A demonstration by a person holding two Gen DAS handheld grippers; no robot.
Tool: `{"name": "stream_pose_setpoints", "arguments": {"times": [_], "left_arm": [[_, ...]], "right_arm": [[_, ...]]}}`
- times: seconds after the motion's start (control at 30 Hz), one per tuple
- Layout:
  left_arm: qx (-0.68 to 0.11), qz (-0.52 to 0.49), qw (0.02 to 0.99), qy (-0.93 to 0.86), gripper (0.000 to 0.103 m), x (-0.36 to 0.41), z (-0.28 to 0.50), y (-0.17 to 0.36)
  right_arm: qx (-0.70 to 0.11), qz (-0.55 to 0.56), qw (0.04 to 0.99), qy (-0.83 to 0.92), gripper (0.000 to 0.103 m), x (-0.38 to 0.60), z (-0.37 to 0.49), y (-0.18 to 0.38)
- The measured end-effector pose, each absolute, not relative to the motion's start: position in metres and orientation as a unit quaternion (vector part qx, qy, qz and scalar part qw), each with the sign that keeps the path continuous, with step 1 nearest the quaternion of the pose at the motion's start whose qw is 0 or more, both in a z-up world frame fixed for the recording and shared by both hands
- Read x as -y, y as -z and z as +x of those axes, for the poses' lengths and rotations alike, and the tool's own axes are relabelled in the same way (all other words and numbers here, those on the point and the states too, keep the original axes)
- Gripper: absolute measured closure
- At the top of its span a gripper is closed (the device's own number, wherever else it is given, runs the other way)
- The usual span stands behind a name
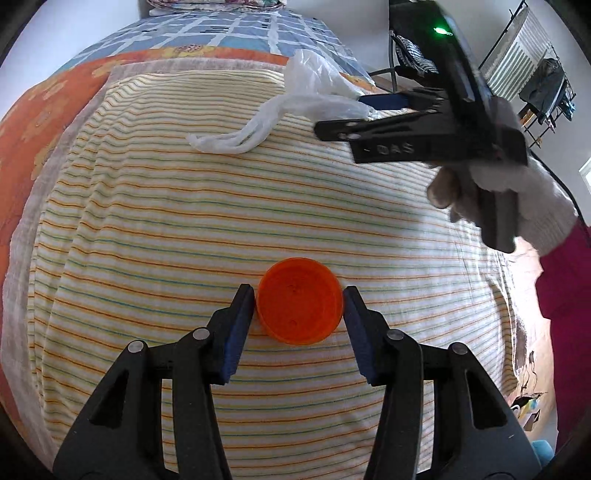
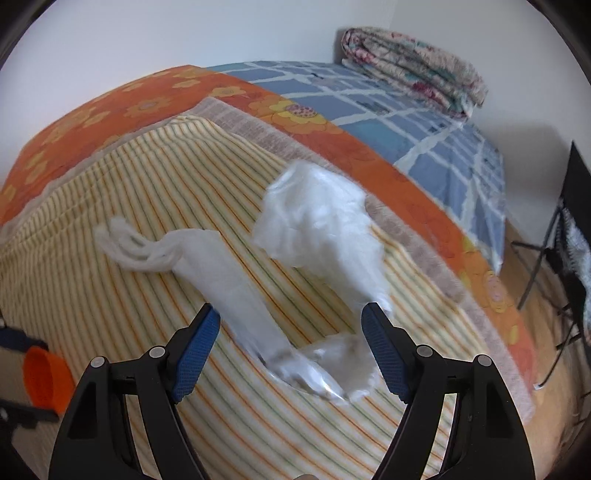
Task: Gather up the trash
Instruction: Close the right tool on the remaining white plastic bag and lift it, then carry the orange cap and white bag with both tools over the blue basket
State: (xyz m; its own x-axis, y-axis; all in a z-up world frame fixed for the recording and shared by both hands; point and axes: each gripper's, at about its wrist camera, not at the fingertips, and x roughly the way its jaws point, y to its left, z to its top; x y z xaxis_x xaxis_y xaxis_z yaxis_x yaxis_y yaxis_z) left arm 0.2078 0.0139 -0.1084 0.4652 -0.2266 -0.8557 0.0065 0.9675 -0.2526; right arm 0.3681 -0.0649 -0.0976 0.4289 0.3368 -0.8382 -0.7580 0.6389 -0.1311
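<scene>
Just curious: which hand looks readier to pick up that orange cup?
Left. The left gripper already straddles the orange cup on the striped blanket, pads beside its rim. The right gripper stands open over the white plastic bag.

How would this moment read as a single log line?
left claw: astride round orange plastic cup | right claw: open over crumpled white plastic bag

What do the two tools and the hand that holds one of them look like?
Both the left tool and the right tool have black plastic fingers with textured blue pads. The right tool's body shows a green light. Its hand wears a white knitted glove and a dark red sleeve.
</scene>
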Motion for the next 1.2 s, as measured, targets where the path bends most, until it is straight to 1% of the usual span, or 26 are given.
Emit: {"name": "stream_pose_setpoints", "arguments": {"times": [0.13, 0.17, 0.2, 0.23, 0.27, 0.3, 0.33, 0.37, 0.43, 0.53, 0.83, 1.2], "left_arm": [[-0.513, -0.11, 0.848, 0.071, 0.052, -0.017, 0.21, 0.108], [-0.513, -0.113, 0.848, 0.071, 0.052, -0.018, 0.21, 0.107], [-0.513, -0.116, 0.848, 0.071, 0.052, -0.019, 0.21, 0.107], [-0.513, -0.118, 0.847, 0.07, 0.052, -0.02, 0.208, 0.107], [-0.512, -0.119, 0.848, 0.069, 0.052, -0.022, 0.208, 0.106], [-0.511, -0.12, 0.848, 0.068, 0.053, -0.022, 0.207, 0.104], [-0.51, -0.121, 0.849, 0.067, 0.053, -0.024, 0.206, 0.103], [-0.509, -0.121, 0.85, 0.066, 0.053, -0.024, 0.206, 0.102], [-0.504, -0.122, 0.852, 0.066, 0.053, -0.026, 0.205, 0.099], [-0.498, -0.122, 0.856, 0.066, 0.053, -0.026, 0.201, 0.093], [-0.477, -0.12, 0.868, 0.066, 0.053, -0.028, 0.182, 0.064], [-0.447, -0.114, 0.884, 0.081, 0.053, -0.026, 0.133, 0.027]], "right_arm": [[-0.422, -0.216, 0.811, -0.343, 0.024, 0.063, 0.377, 0.102], [-0.424, -0.198, 0.814, -0.344, 0.026, 0.065, 0.379, 0.102], [-0.428, -0.182, 0.815, -0.346, 0.031, 0.068, 0.381, 0.101], [-0.432, -0.169, 0.814, -0.35, 0.049, 0.069, 0.382, 0.101], [-0.443, -0.155, 0.808, -0.356, 0.07, 0.071, 0.384, 0.103], [-0.457, -0.145, 0.802, -0.357, 0.077, 0.072, 0.387, 0.105], [-0.469, -0.138, 0.798, -0.353, 0.086, 0.073, 0.388, 0.108], [-0.468, -0.137, 0.799, -0.353, 0.091, 0.074, 0.387, 0.108], [-0.462, -0.136, 0.8, -0.357, 0.094, 0.076, 0.38, 0.105], [-0.455, -0.118, 0.805, -0.361, 0.095, 0.081, 0.371, 0.097], [-0.445, -0.07, 0.812, -0.371, 0.096, 0.103, 0.33, 0.057], [-0.441, -0.031, 0.818, -0.368, 0.096, 0.126, 0.24, 0.017]]}}
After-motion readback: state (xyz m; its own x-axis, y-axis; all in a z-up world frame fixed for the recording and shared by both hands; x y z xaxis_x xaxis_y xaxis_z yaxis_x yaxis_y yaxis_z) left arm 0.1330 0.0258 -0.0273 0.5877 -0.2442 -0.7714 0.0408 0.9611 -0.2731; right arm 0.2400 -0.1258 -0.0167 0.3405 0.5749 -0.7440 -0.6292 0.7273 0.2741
